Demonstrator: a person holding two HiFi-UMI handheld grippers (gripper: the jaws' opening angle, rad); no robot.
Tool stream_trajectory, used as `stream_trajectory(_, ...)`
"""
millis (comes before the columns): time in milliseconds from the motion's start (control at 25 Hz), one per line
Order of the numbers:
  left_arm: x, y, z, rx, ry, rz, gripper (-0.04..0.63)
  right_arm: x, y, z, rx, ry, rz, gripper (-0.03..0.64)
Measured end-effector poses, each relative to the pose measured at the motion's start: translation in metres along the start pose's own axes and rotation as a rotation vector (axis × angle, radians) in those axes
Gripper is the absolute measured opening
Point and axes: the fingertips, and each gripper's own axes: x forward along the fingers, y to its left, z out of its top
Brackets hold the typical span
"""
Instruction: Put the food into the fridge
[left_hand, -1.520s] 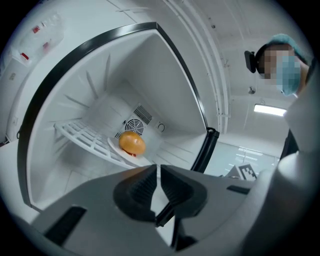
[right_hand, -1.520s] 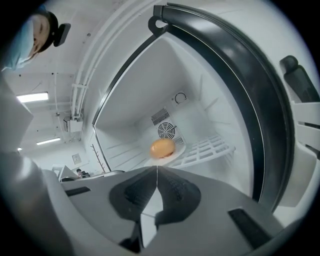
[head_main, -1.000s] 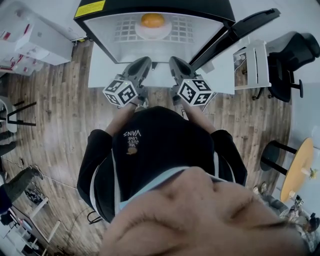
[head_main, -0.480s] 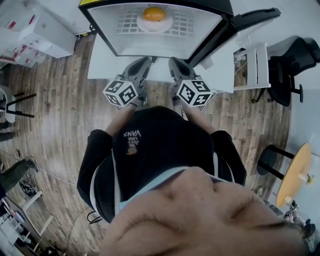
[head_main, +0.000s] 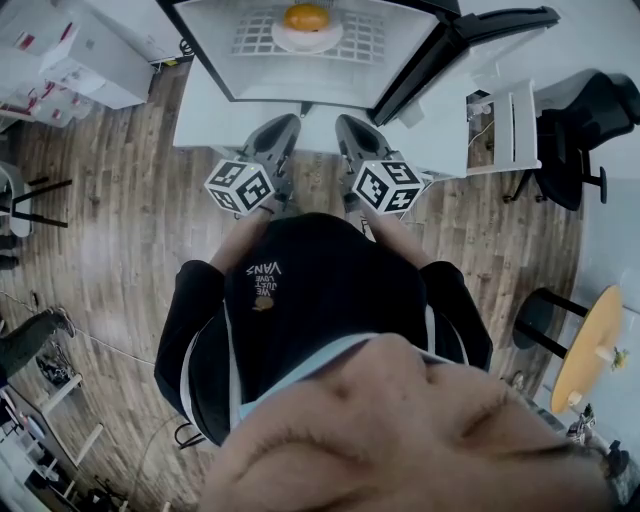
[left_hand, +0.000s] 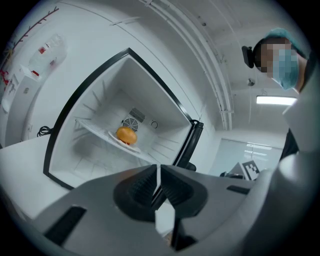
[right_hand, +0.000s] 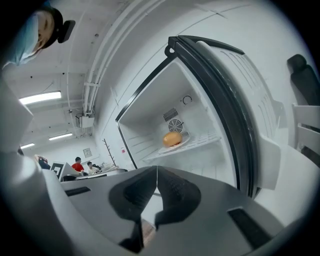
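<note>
An orange bun lies on a white plate on the wire shelf of the open fridge, at the top of the head view. The bun also shows in the left gripper view, and the bun in the right gripper view. My left gripper and right gripper hang side by side in front of the fridge, well short of the shelf. The left gripper is shut and holds nothing. The right gripper is shut and empty too.
The fridge door stands swung open to the right. A white cart and a black office chair are at the right. White boxes sit at the left on the wooden floor. People sit far off.
The fridge and the bun have slid slightly upward in the head view. Both grippers stay shut and nearly in the same spot.
</note>
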Motion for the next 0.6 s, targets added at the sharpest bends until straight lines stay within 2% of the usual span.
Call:
stream_trajectory(320,-0.009,-0.005,-0.008,-0.003,0.003,0.006,0.031,-0.009,0.006,-0.007,-0.008,0.003,0.003,0.012)
stream_trajectory(600,-0.010,-0.006,-0.002,0.005,-0.001,-0.023,0.031,-0.010,0.013,-0.008,-0.012,-0.004,-0.010,0.012)
